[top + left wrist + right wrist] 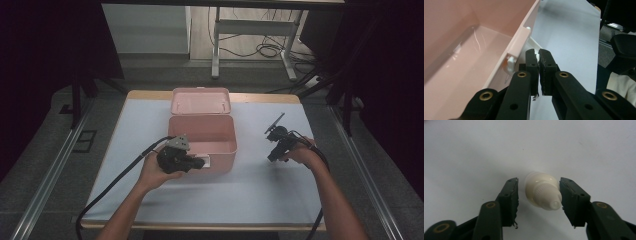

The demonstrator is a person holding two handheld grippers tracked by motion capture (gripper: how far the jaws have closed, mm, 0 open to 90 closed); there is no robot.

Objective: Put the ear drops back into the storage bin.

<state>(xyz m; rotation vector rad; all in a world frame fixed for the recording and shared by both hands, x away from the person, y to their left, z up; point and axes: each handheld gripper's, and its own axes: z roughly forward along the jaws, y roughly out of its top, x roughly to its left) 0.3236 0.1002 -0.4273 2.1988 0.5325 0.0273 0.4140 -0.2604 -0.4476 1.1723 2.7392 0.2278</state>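
Pale pink box (202, 135) with matching pink lid (200, 101), on a light blue-grey table cover (250, 185). Right of the box, creamy white ribbed bottle (544, 192). Black grippers, brass-coloured rivets.

L tongs (538, 53) clamped tight | R tongs (539, 192) jaws apart, pointing down

The open box (202, 134) sits mid-table (280, 200), its lid (200, 101) behind it. My left gripper (200, 163) is at its front wall; a small bottle (543, 194) stands between my right gripper (538, 199)'s jaws.
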